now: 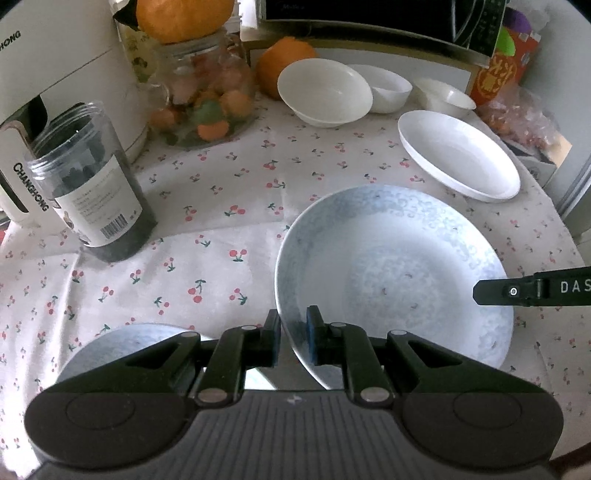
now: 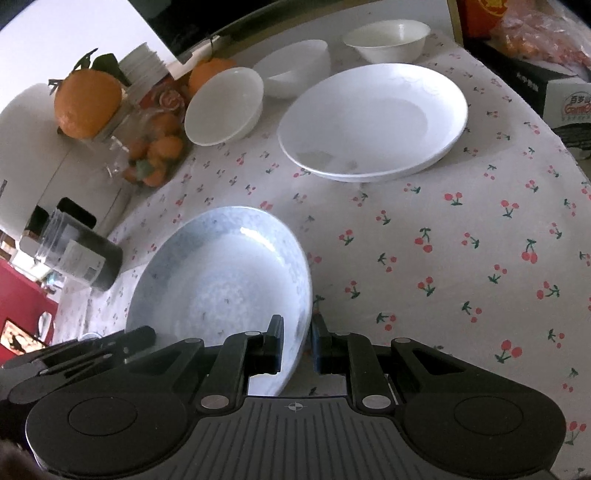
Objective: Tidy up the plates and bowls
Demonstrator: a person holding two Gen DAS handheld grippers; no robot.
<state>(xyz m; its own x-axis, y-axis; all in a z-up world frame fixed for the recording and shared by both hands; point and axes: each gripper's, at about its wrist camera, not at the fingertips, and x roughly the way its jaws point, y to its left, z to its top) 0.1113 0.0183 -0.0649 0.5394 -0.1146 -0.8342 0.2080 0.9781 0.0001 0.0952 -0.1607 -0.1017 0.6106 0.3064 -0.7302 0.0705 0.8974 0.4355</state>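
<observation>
A pale blue patterned plate (image 1: 399,273) is held tilted above the cherry-print tablecloth. My left gripper (image 1: 293,338) is shut on its near left rim. My right gripper (image 2: 297,345) is shut on its right rim (image 2: 221,280); its fingertip also shows in the left wrist view (image 1: 491,291). A white plate (image 1: 458,155) (image 2: 373,118) lies beyond. Three white bowls stand at the back: a large tilted one (image 1: 325,90) (image 2: 225,107), a middle one (image 1: 388,86) (image 2: 295,66), a small one (image 1: 447,96) (image 2: 388,38). Another blue dish (image 1: 122,343) lies under the left gripper.
A dark-filled plastic jar (image 1: 96,184) (image 2: 77,254) stands at the left, beside a white appliance (image 1: 55,74). A glass jar of fruit (image 1: 207,96), oranges (image 1: 280,62) and a microwave (image 1: 369,18) line the back. Snack packets (image 1: 517,110) sit at the right edge.
</observation>
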